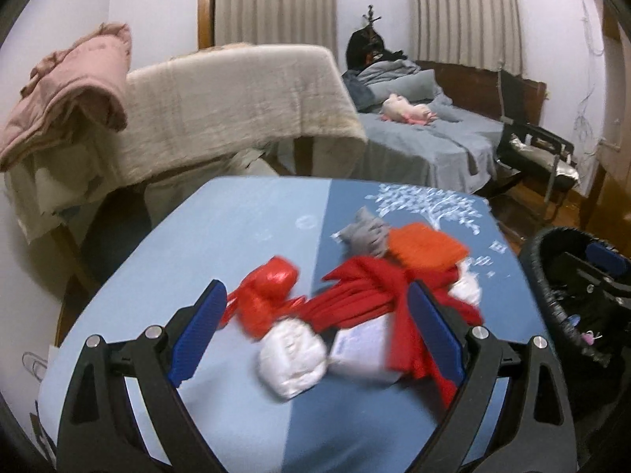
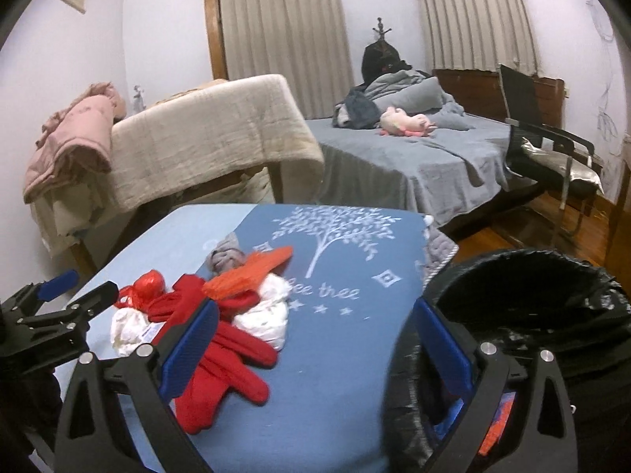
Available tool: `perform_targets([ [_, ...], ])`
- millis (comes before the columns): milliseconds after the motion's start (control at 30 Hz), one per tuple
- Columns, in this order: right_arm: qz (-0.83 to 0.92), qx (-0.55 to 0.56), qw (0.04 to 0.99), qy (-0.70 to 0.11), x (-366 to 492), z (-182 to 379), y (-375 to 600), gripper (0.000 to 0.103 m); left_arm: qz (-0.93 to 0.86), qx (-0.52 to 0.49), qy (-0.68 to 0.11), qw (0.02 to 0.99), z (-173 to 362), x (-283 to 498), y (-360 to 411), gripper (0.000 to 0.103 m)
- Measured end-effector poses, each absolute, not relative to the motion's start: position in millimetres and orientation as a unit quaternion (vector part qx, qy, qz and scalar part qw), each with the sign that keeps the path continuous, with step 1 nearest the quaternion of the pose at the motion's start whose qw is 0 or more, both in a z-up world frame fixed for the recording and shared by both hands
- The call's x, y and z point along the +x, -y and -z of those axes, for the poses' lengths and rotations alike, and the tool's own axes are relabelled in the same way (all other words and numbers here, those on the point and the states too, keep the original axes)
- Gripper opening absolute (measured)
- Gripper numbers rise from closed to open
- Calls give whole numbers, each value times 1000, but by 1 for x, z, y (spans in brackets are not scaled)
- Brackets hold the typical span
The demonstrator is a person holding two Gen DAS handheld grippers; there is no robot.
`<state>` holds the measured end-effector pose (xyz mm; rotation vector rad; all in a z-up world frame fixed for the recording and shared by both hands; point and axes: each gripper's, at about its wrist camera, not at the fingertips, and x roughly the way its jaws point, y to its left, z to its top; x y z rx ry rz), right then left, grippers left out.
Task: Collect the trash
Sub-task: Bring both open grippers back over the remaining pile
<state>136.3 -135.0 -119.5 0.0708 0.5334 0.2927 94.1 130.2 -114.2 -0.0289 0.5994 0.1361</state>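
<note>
1. Left gripper (image 1: pixel 315 331) jaws wide, nothing held; white crumpled wad (image 1: pixel 292 358) sits between its fingers at 6 o'clock, red bag (image 1: pixel 268 287) at 11.
2. Right gripper (image 2: pixel 315 339) jaws wide, empty, over the blue table (image 2: pixel 335 374).
3. Black bin (image 2: pixel 524 315) at right gripper's 3 o'clock; red cloth (image 2: pixel 221 362) at 9.

On the blue cloth (image 2: pixel 335 354), under a white tree print (image 2: pixel 335 232), white letters read "...ee thee"; the first letters are hidden behind the white wad (image 2: pixel 268 315). The label on the white packet (image 1: pixel 361 349) is too blurred to read.
</note>
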Motion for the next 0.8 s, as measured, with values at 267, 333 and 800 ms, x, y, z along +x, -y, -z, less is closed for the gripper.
perform_targets([
  [267,-152,23,949,-276,137,134,122,97,-81,-32,-326,941,139,98,-145,84],
  [333,-152,23,948,-279,137,136,120,97,-83,-37,-335,938,145,99,-148,83],
  [800,-154,12,943,-294,142,146,114,97,-73,-45,-374,923,168,113,-150,69],
])
